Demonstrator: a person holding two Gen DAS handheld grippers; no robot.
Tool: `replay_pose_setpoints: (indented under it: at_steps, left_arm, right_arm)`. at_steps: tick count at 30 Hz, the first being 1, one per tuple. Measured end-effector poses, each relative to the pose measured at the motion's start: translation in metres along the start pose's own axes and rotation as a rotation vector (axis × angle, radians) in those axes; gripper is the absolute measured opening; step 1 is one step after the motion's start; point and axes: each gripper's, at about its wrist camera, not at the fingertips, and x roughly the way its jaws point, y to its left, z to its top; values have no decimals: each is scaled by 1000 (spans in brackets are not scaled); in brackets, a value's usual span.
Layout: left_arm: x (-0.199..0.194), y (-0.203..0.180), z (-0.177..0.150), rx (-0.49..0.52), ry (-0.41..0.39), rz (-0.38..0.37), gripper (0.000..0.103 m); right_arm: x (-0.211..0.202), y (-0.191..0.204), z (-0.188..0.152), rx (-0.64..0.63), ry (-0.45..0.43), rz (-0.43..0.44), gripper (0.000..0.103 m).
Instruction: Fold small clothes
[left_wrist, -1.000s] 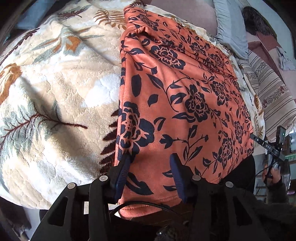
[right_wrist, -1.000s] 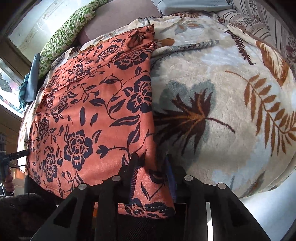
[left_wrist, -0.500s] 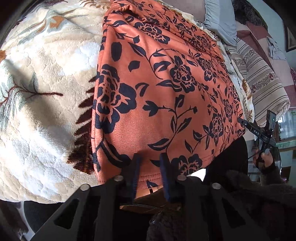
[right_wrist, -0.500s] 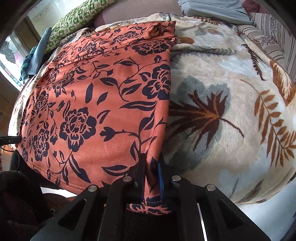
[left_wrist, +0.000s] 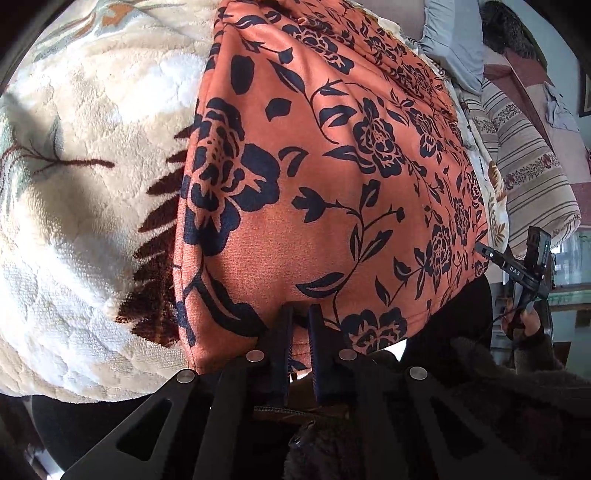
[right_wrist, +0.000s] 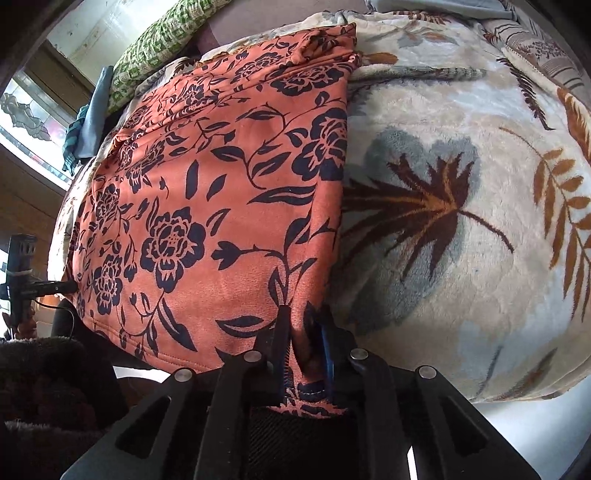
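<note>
A cream plush blanket with brown and grey leaf prints (right_wrist: 461, 177) covers the bed and carries everything here. Spread flat across it lies the task's thing, an orange fabric garment printed with dark navy flowers (left_wrist: 332, 177), its near hem hanging just over the bed's edge towards the person. Beyond it sit a green patterned cushion (right_wrist: 159, 40) and a beige striped pillow (left_wrist: 532, 173).

The left claw (left_wrist: 300, 314) is drawn narrow, its fingers pinching the near hem close to the garment's left corner. The right claw (right_wrist: 303, 325) is likewise nearly closed, with a fold of the same hem gathered between its fingers near the right edge.

The step in hand looks like the grasp that opens a fold: both near corners are taken and the cloth is not yet lifted. The next move probably calls for raising both claws together, level with each other, and carrying the hem forward over the garment to meet its far edge, keeping the grips firm so the soft cloth does not slip or skew.
</note>
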Motion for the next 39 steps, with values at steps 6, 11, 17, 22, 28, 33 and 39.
replay_pose_setpoints:
  at_steps: [6, 11, 17, 22, 28, 33, 39]
  left_arm:
    - [-10, -2, 4, -6, -84, -56, 2]
    - [-44, -4, 8, 41, -135, -10, 6]
    - [-46, 10, 31, 13, -130, 119, 55]
    - [-30, 3, 40, 22, -94, 130, 59]
    - [-8, -13, 38, 59, -52, -3, 6]
    - [-26, -10, 38, 15, -138, -102, 5]
    - [-57, -5, 40, -48, -253, -212, 5]
  right_arm:
    - [-6, -2, 1, 38, -25, 56, 6]
    - [-9, -10, 2, 106, -25, 115, 7]
    - [3, -16, 4, 142, -7, 120, 15]
    - [4, -10, 5, 120, -3, 118, 26]
    - [5, 2, 7, 30, 0, 54, 7]
    - [-12, -1, 7, 54, -31, 143, 7]
    - [-30, -17, 13, 229, -115, 394, 7]
